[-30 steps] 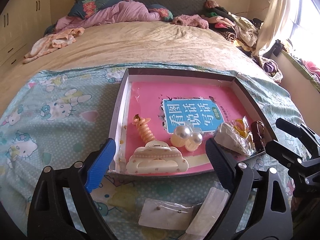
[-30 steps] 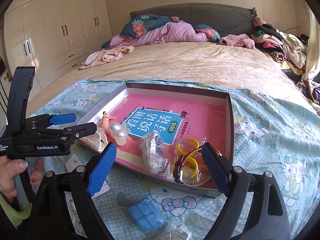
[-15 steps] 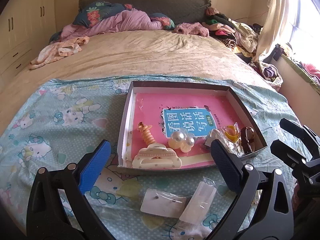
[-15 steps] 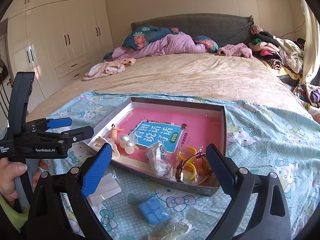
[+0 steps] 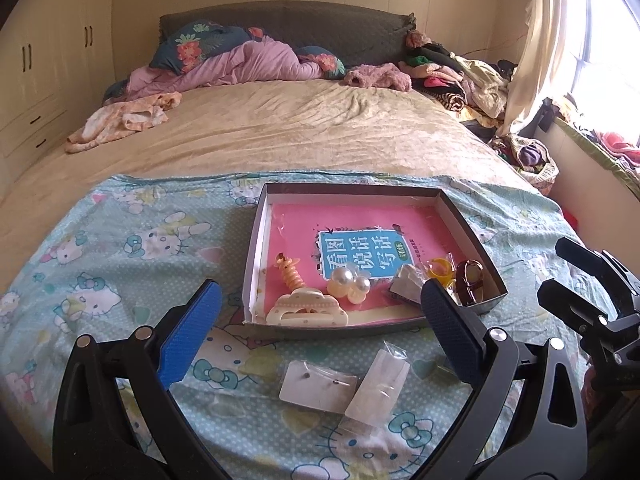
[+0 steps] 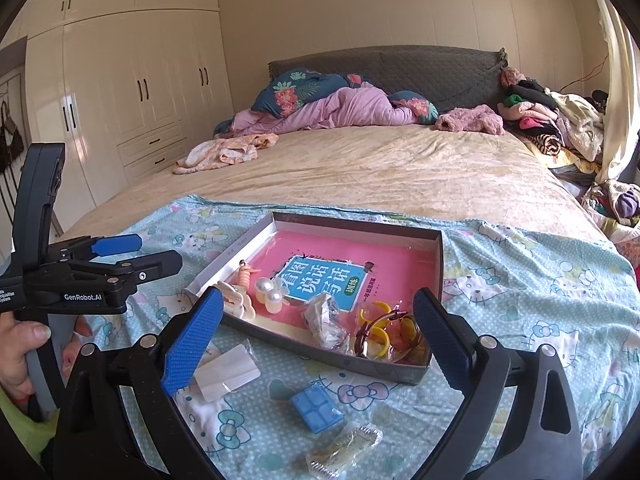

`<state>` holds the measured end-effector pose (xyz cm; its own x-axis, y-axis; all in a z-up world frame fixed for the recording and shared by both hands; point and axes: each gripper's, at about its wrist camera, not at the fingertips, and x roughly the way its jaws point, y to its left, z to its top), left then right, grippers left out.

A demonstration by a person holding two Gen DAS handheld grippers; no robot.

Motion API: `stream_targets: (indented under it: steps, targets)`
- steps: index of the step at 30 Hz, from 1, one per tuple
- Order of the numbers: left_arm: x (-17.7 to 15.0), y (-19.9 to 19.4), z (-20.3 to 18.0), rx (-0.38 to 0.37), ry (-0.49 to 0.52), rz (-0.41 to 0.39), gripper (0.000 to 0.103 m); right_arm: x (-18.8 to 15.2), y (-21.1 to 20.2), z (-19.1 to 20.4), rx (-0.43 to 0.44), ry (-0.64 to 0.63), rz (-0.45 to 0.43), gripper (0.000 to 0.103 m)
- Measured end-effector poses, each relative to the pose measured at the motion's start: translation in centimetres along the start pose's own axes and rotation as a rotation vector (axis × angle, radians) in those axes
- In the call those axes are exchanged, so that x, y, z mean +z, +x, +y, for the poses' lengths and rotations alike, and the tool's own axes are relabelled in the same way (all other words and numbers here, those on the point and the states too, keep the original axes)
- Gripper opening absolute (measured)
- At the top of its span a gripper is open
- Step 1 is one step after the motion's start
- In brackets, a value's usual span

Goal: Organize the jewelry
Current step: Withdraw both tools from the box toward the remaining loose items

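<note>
Glossy pearl clip (image 5: 347,280), cloth sheet (image 5: 120,280)

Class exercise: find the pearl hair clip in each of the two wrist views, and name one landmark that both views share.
Left wrist view: the pearl hair clip lies near the tray's front edge, just right of the cream claw clip.
Right wrist view: the pearl hair clip lies near the tray's left front corner.
Shared landmark: the blue label on the pink sheet.

The left gripper (image 5: 320,330) hangs wide open and empty over the blue cartoon sheet (image 5: 120,272), the shallow box (image 5: 256,248) of hair clips at twelve o'clock, two clear packets (image 5: 344,392) lying between its fingers.
</note>
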<state>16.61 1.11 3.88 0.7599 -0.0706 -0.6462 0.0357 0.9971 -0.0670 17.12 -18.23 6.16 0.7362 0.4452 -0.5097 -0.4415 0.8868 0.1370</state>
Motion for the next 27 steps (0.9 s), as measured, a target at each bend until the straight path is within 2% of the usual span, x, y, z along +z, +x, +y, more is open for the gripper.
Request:
stream_targets:
  steps: [14, 27]
  targets:
    - [-1.3, -2.7, -0.4, 0.010, 0.018, -0.026, 0.093, -0.6, -2.6, 1.1, 0.002, -0.035, -0.009, 0.095]
    - [-3.9, -3.1, -1.6, 0.010, 0.061, -0.002, 0.093, -3.2, -3.1, 1.2, -0.010, -0.046, 0.052, 0.095]
